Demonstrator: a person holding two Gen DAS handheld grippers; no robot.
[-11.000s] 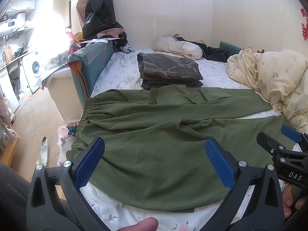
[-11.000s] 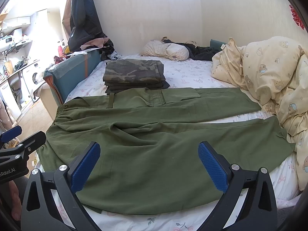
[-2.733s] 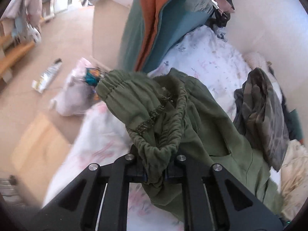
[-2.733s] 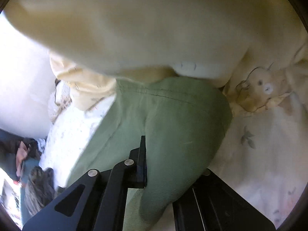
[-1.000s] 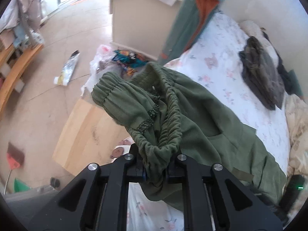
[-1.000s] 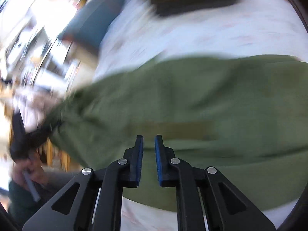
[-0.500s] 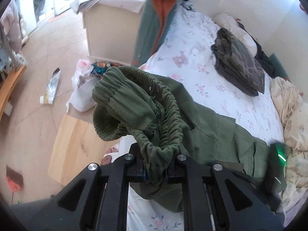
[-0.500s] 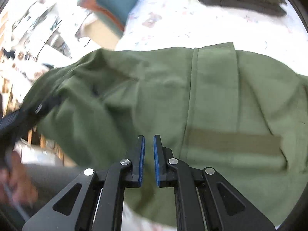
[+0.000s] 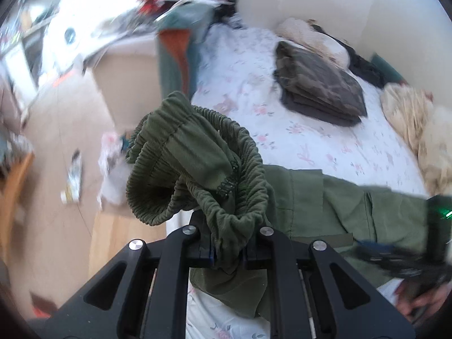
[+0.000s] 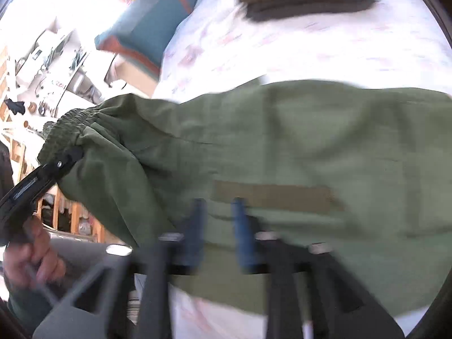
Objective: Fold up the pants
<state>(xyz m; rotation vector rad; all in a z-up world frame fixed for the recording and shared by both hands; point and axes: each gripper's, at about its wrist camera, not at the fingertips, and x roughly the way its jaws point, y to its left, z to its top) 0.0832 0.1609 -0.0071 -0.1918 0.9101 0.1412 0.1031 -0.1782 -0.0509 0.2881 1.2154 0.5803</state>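
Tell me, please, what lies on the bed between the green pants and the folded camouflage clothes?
Only bare flowered bedsheet separates the green pants from the camouflage clothes; the left wrist view shows it best.

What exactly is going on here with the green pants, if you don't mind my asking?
A person is folding olive green pants on a floral-sheeted bed. The left gripper is shut on the bunched elastic waistband, lifted off the bed. The right gripper, blurred, hovers slightly open over the fabric. Folded camouflage pants lie farther back.
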